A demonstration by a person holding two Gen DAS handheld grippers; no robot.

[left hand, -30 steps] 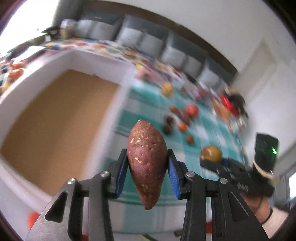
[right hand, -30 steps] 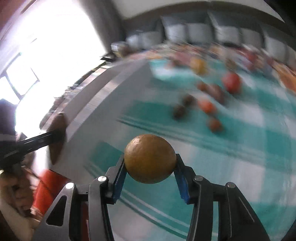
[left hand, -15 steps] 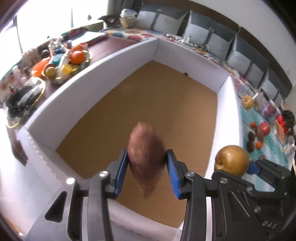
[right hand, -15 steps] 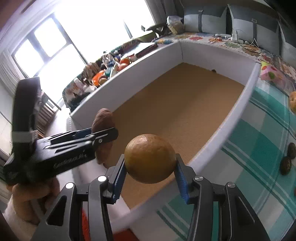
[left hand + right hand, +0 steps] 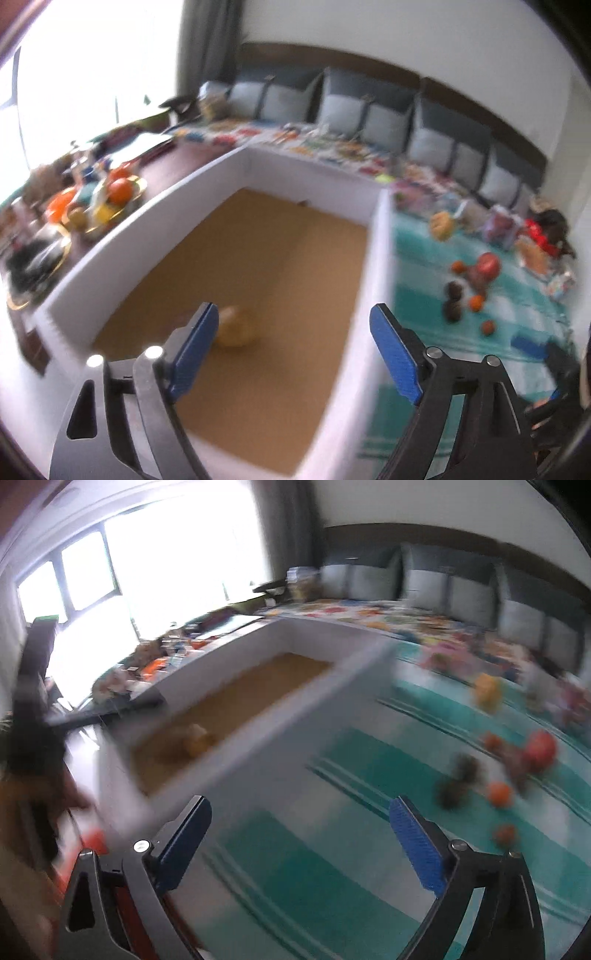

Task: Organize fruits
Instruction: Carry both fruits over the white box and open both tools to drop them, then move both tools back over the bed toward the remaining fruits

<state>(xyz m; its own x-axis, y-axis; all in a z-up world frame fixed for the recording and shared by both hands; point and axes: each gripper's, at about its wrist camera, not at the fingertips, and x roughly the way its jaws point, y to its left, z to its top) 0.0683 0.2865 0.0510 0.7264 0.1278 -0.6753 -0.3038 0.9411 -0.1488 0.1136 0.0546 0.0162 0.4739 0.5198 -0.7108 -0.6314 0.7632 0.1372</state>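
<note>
Blue-padded left claw opening over box, right claw opening, both empty

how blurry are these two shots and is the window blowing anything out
Left wrist view: moderate motion blur; the yellowish fruit in the white box is a smear, while the left tool stays sharp, jaws opening with nothing between them. Right wrist view: heavier streaking across the teal cloth and box; the window is blown out white; the right tool, jaws opening and empty, stays fairly crisp.
</note>
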